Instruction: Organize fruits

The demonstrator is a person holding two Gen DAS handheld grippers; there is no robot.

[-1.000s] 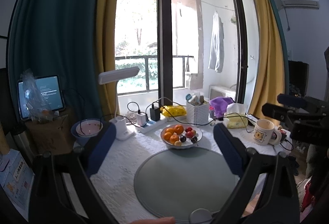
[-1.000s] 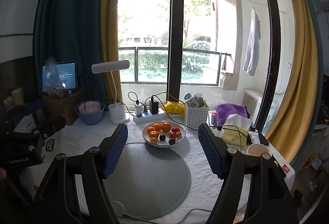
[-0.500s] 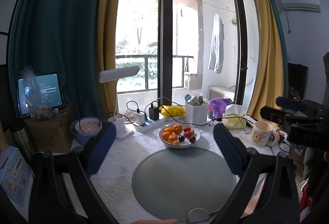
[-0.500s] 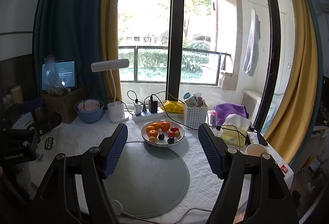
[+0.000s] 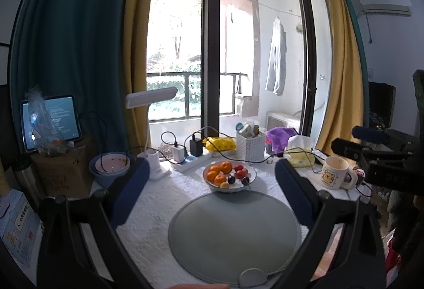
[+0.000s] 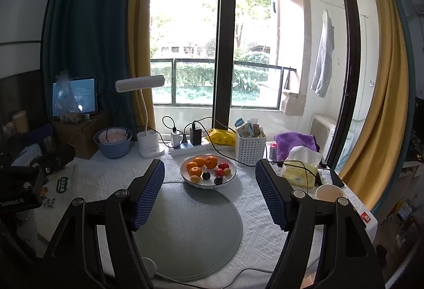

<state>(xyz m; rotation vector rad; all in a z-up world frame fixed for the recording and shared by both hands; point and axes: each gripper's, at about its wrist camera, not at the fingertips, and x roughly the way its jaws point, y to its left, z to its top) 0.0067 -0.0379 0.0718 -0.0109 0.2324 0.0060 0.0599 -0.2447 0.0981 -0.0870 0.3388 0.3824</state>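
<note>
A white plate (image 5: 250, 171) (image 6: 230, 166) of fruit stands at the far edge of a round grey mat (image 5: 233, 233) (image 6: 185, 228). It holds three oranges (image 5: 220, 174) (image 6: 201, 164), red fruits (image 5: 239, 173) (image 6: 222, 169), dark plums (image 5: 231, 179) (image 6: 206, 175) and a small yellow fruit (image 5: 224, 185) (image 6: 194, 178). My left gripper (image 5: 212, 177) is open and empty, well short of the plate. My right gripper (image 6: 210, 175) is open and empty, also short of it. The right gripper's body shows at the right of the left wrist view (image 5: 384, 156); the left gripper's body shows at the left of the right wrist view (image 6: 23, 183).
Behind the plate lie a power strip with chargers and cables (image 6: 188, 144), a white lamp (image 6: 148, 145), a white basket (image 6: 250, 148), a yellow packet (image 6: 222, 136). A blue bowl (image 6: 114, 145) and tablet (image 6: 74, 96) stand left. A tissue pack (image 6: 302, 167) and a mug (image 5: 335, 176) stand right.
Both grippers have drifted slightly nearer the table; the views shift a little. Both stay open and empty. The fruit has not moved.
</note>
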